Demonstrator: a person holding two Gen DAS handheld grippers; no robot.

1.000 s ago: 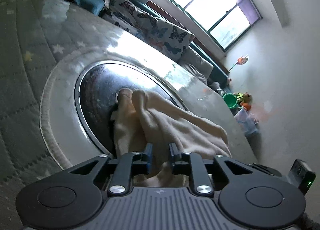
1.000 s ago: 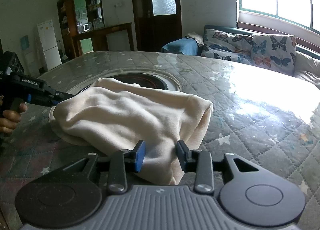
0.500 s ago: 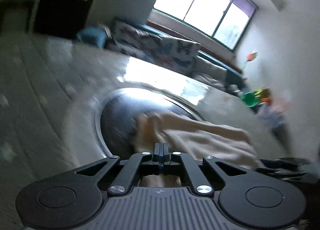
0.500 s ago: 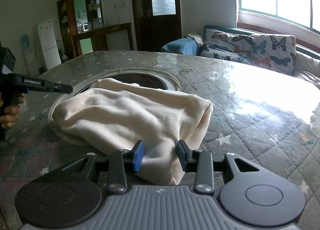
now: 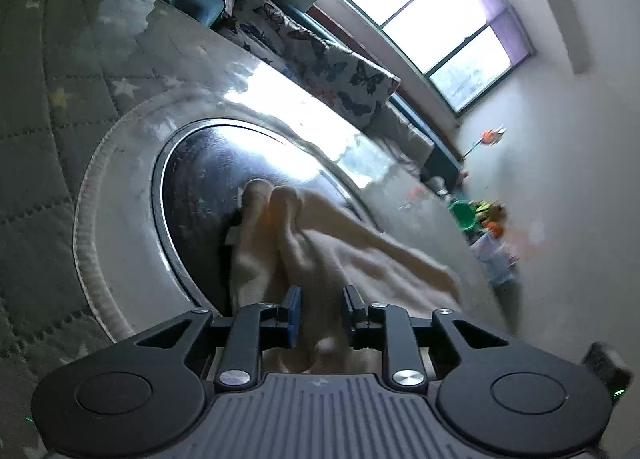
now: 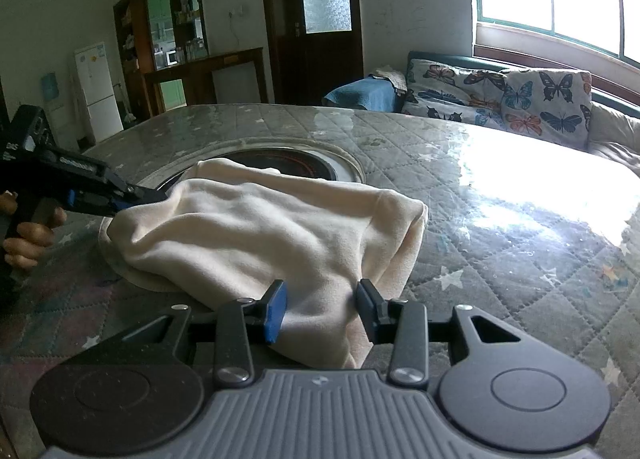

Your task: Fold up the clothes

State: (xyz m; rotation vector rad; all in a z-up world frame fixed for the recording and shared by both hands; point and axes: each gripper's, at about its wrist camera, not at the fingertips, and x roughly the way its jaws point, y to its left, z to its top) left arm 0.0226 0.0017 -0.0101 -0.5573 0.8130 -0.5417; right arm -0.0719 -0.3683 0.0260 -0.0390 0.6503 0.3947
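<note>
Cream fleece garment (image 6: 272, 235) lies bunched on the quilted grey desk (image 6: 500, 259), long axis nine-to-three; both open fingers straddle its ends, left gripper (image 5: 319, 313) at nine, right gripper (image 6: 321, 311) at six.

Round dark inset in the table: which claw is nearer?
Left. The left claw straddles the cream cloth at the rim of the inset; the right claw straddles the cloth's other end, off the inset.

The left tool (image 5: 320, 313) has its jaws parted with a fold of the cream garment (image 5: 320, 251) between them, the cloth lying across the dark round inset (image 5: 192, 195) of the quilt-covered table (image 5: 60, 107), butterfly-print cushions (image 5: 320, 59) beyond.
</note>
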